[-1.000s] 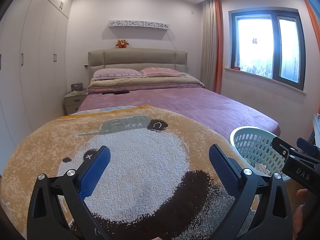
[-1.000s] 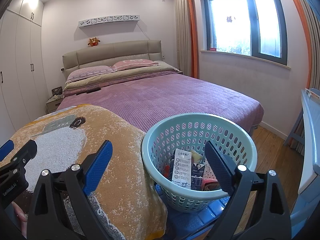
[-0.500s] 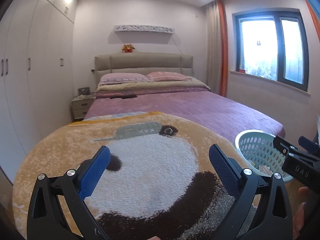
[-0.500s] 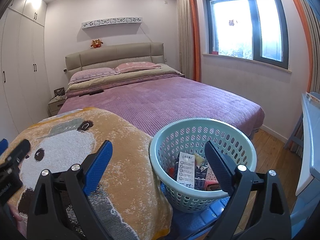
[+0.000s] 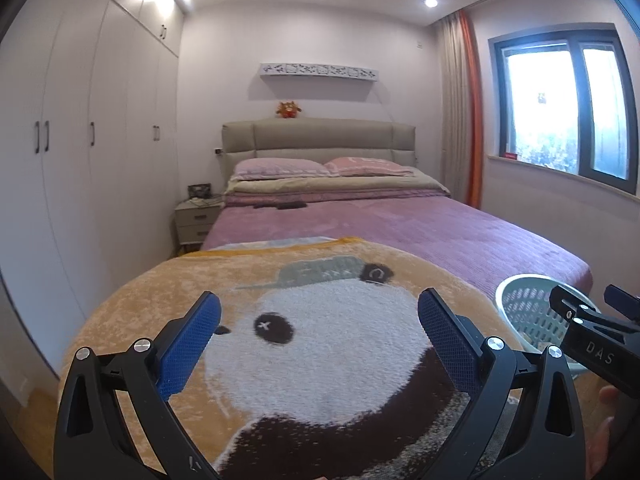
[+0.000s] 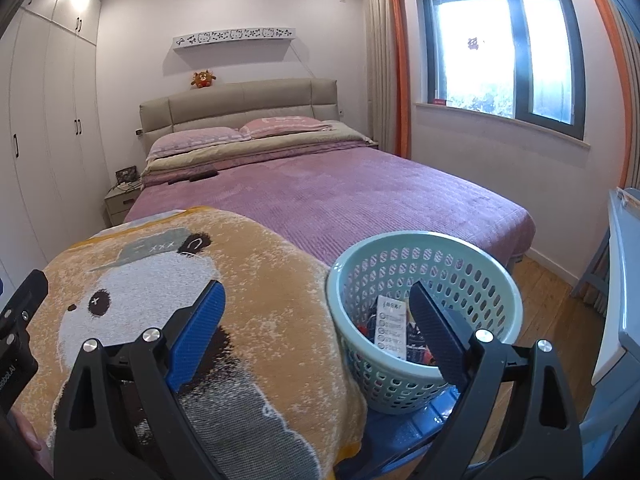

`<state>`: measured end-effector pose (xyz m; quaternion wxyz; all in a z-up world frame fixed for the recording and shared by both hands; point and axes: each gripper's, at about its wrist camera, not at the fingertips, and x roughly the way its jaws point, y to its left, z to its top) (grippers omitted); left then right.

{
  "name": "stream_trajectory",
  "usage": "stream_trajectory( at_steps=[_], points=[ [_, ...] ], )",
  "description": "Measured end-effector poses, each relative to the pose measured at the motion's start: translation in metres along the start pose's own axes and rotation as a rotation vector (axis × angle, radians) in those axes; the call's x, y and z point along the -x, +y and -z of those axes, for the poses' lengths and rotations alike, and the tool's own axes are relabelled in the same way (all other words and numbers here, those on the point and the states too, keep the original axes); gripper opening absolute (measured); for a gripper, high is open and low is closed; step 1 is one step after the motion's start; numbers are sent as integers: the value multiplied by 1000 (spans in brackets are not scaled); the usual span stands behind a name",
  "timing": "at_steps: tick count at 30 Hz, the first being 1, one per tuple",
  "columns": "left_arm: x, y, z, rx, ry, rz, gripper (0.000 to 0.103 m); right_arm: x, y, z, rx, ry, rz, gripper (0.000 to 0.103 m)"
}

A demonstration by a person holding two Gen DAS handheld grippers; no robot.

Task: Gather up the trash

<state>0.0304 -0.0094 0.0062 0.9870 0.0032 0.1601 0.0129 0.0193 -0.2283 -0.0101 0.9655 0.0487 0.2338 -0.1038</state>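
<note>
Both our left gripper and right gripper hover with jaws released, empty. Trash packets lie inside the pale-green perforated plastic basket beside the orange panda-print fleece blanket; we should scan the blanket and purple bed before descending.

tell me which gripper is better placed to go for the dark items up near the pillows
Probably left, though it's close. The left gripper faces the dark items almost head-on; the right gripper sits over by the basket. Both are open and empty.
</note>
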Motion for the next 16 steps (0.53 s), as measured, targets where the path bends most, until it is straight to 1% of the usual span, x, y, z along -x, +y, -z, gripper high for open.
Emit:
stream_trajectory(
  at_steps=[5, 7, 9, 12, 16],
  points=[
    [7, 9, -2, -21, -22, -35, 96, 1, 15, -1, 13, 9, -28, 89],
    [10, 12, -2, -27, -26, -30, 96, 1, 22, -3, 29, 10, -41, 89],
    [8, 17, -2, -19, -7, -20, 96, 0, 31, -3, 49, 12, -52, 89],
    [4, 26, -2, 3, 18, -27, 96, 1, 45, -6, 80, 8, -71, 89],
    [3, 45, -3, 27, 28, -73, 96, -1, 64, -10, 110, 6, -100, 89]
  ],
)
